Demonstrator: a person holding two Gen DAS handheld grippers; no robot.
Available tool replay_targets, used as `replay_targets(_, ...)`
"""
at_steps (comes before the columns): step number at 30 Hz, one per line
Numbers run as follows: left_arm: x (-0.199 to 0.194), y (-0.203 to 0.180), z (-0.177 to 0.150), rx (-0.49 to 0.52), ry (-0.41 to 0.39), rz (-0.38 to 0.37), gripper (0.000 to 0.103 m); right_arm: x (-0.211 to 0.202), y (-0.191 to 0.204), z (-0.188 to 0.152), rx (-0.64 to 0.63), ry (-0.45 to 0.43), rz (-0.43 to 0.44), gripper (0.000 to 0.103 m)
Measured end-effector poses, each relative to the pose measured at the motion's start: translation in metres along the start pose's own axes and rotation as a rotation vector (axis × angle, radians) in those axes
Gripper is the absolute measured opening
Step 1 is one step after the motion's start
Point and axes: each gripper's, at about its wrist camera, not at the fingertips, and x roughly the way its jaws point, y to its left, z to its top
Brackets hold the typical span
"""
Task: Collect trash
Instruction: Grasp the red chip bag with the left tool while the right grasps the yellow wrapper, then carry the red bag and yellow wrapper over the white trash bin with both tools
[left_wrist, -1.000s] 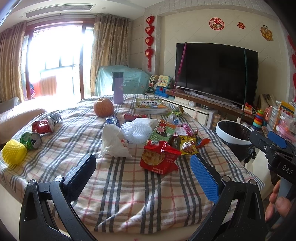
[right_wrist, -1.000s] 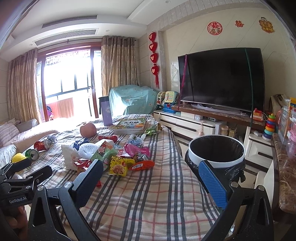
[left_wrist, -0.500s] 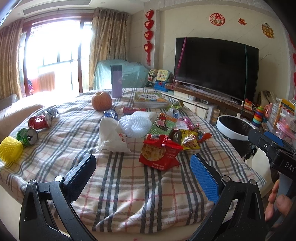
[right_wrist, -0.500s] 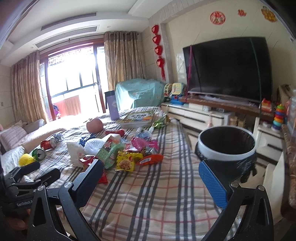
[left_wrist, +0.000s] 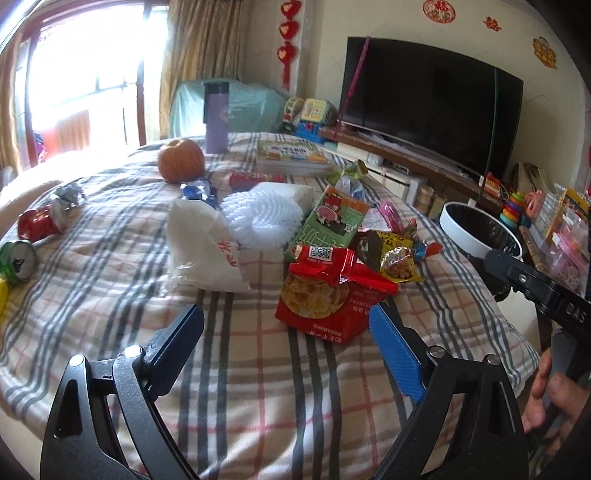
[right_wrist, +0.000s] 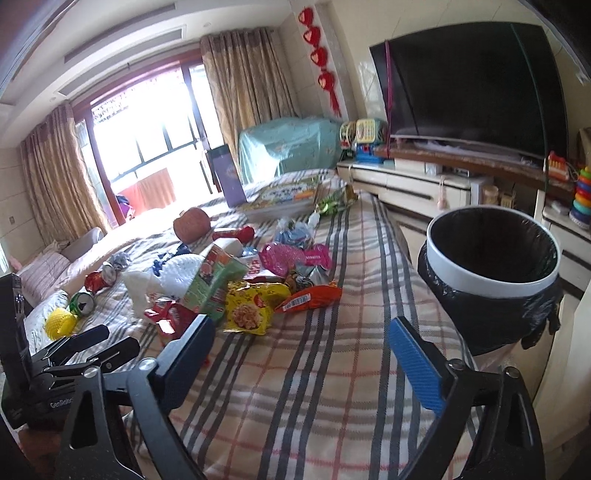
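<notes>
Wrappers lie heaped in the middle of the bed (left_wrist: 258, 373), which wears a plaid blanket, and both claws are stretched out over its near edge. The left claw (left_wrist: 286, 334) stands wide with nothing between its jaws, though they have just been closing a little; it is aimed at the red snack bag (left_wrist: 325, 299), the nearest piece of the heap, which lies just ahead of its blue pad. That bag is probably the first pick, since it lies loose on top and can be pinched by its crimped end.

The right claw (right_wrist: 301, 341) is likewise wide and empty, its jaws also having just narrowed somewhat. It faces the stretch of blanket between the yellow snack bag (right_wrist: 251, 306) and the trash bin (right_wrist: 491, 266), which stands on the floor just off the bed's right edge. The bin's black liner is folded over the white rim, so the mouth stays open for a drop from above.

Further up the bed lie a green carton (left_wrist: 328, 225), a white plastic bag (left_wrist: 201, 251) and white foam netting (left_wrist: 262, 218). Near the left edge lie a crushed red can (left_wrist: 38, 223) and a green can (left_wrist: 16, 260). An apple (left_wrist: 181, 160), a book (left_wrist: 290, 155) and a purple flask (left_wrist: 216, 116) stand toward the far edge; these are likely not trash and should be left alone.
</notes>
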Motion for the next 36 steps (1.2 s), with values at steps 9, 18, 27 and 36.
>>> replay_targets(9, 0.028, 0.000, 0.003, 0.029, 0.074, -0.049, 0.091, 0.032, 0.004, 0.002, 0.011, 0.097, 0.082, 0.063)
replay_targets(18, 0.050, -0.002, 0.006, 0.029, 0.144, -0.135, 0.079, 0.065, 0.007, 0.008, 0.043, 0.172, 0.157, 0.043)
replay_targets(27, 0.062, -0.008, 0.007, 0.037, 0.161, -0.198, 0.020, 0.084, 0.005, 0.003, 0.057, 0.216, 0.205, 0.010)
replay_targets(36, 0.043, -0.003, 0.007, 0.014, 0.114, -0.211, 0.005, 0.052, 0.007, 0.002, 0.037, 0.159, 0.215, 0.005)
